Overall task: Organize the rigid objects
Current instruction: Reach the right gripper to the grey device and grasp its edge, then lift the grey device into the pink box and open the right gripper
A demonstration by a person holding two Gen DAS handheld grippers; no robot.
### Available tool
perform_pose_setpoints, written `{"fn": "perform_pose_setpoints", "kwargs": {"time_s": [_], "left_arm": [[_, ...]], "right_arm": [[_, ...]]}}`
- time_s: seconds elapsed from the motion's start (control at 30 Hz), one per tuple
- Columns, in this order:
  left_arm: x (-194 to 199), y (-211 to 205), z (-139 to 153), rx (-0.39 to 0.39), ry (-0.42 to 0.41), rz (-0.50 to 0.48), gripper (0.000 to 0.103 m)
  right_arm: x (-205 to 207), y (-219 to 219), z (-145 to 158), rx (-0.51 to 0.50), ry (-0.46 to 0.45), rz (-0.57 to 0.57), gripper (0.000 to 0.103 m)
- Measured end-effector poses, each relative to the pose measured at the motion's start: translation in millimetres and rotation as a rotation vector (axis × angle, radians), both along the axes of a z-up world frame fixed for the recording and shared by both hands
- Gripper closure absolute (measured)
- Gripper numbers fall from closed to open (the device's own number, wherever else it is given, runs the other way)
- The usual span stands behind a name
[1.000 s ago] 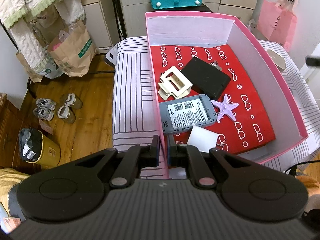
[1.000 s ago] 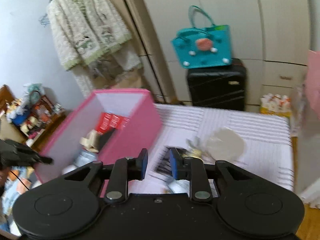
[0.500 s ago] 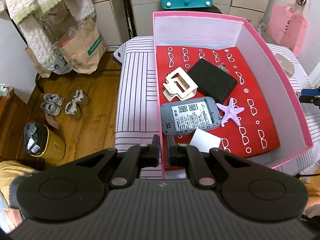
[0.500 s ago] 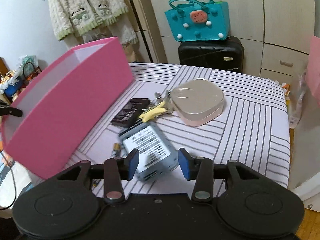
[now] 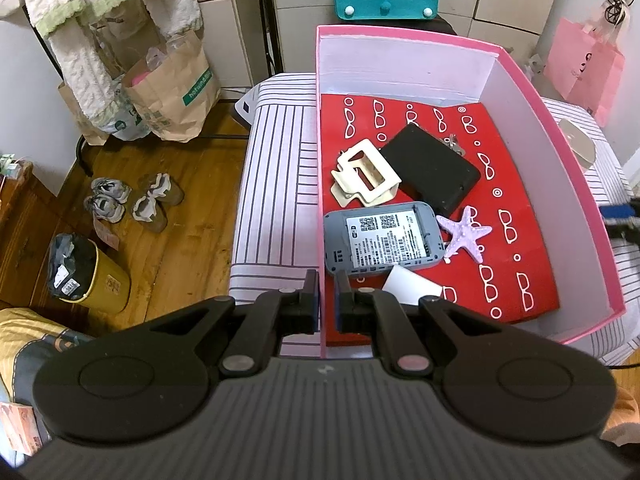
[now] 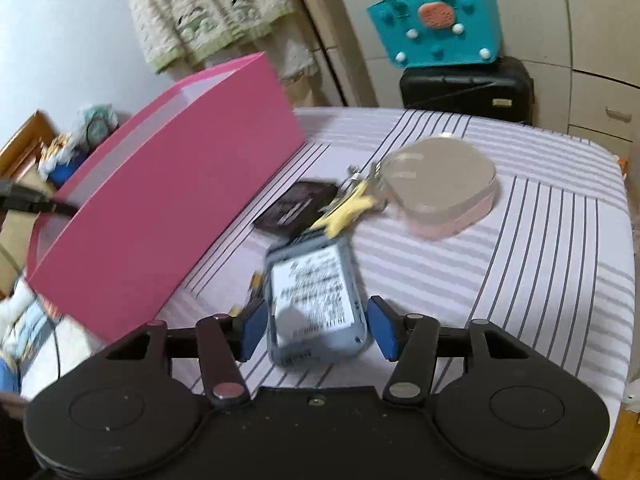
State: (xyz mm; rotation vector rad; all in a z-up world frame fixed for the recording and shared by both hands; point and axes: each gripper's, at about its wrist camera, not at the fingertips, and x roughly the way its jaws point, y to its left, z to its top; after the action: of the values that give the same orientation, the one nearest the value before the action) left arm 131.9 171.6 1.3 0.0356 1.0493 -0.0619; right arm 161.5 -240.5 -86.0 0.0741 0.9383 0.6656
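Observation:
My left gripper (image 5: 327, 300) is shut on the left wall of the pink box (image 5: 319, 160). Inside on the red lining lie a grey device with a label (image 5: 382, 240), a cream clip (image 5: 366, 178), a black case (image 5: 432, 172), a purple starfish (image 5: 464, 236) and a white card (image 5: 412, 288). My right gripper (image 6: 316, 326) is open, its pads on either side of a second grey labelled device (image 6: 316, 300) lying on the striped cloth. The pink box (image 6: 168, 216) stands to its left.
Beyond the device lie a black flat item (image 6: 296, 208), a yellow star with keys (image 6: 348, 208) and a beige rounded container (image 6: 440, 184). A black suitcase with a teal bag (image 6: 436, 24) stands behind the table. Shoes (image 5: 132, 200) and a bin (image 5: 86, 272) sit on the floor at left.
My right gripper swung down toward the table, opened wide and closed in around the grey device. My left gripper kept its hold on the box wall, shifting slightly.

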Motion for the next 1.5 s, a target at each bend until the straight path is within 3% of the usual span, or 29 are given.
{"fn": "perform_pose_setpoints", "kwargs": {"time_s": [0.17,0.37,0.6,0.77,0.83,0.93,1.13,1.27,1.43,1.5], "left_arm": [[-0.7,0.7,-0.3,-0.002,-0.008,0.003,0.097],[-0.2,-0.7,-0.5,0.0,-0.009,0.009,0.097],[-2.2,-1.4,-0.3,0.0,-0.015,0.011,0.097],[-2.8,-0.1,0.3,-0.008,-0.019,0.017,0.097],[-2.7,-0.5,0.6,-0.009,-0.019,0.018,0.097],[-2.4,-0.5,0.8,-0.009,-0.017,0.02,0.097],[-2.3,0.6,0.3,-0.007,-0.018,0.021,0.097],[-2.2,1.9,0.6,-0.001,-0.014,0.014,0.097],[-0.8,-0.1,0.9,0.01,-0.009,0.009,0.097],[-1.2,-0.4,1.0,0.013,-0.011,0.005,0.097]], "right_arm": [[-29.9,20.7,6.9,-0.149,-0.046,0.084,0.042],[-32.2,40.7,5.5,-0.255,-0.13,0.053,0.038],[-18.1,31.5,-1.3,-0.212,-0.183,-0.016,0.031],[-9.2,35.5,-9.1,-0.226,-0.232,-0.007,0.014],[-7.0,36.5,-11.0,-0.213,-0.256,-0.001,0.014],[-8.2,39.0,-5.1,-0.197,-0.254,0.022,0.033],[-23.0,34.7,8.8,-0.288,-0.082,-0.069,0.035],[-30.6,31.3,12.4,-0.262,-0.012,-0.068,0.034],[-23.4,39.6,5.9,-0.297,-0.086,-0.038,0.031],[-23.8,42.0,6.2,-0.286,-0.109,-0.033,0.038]]}}
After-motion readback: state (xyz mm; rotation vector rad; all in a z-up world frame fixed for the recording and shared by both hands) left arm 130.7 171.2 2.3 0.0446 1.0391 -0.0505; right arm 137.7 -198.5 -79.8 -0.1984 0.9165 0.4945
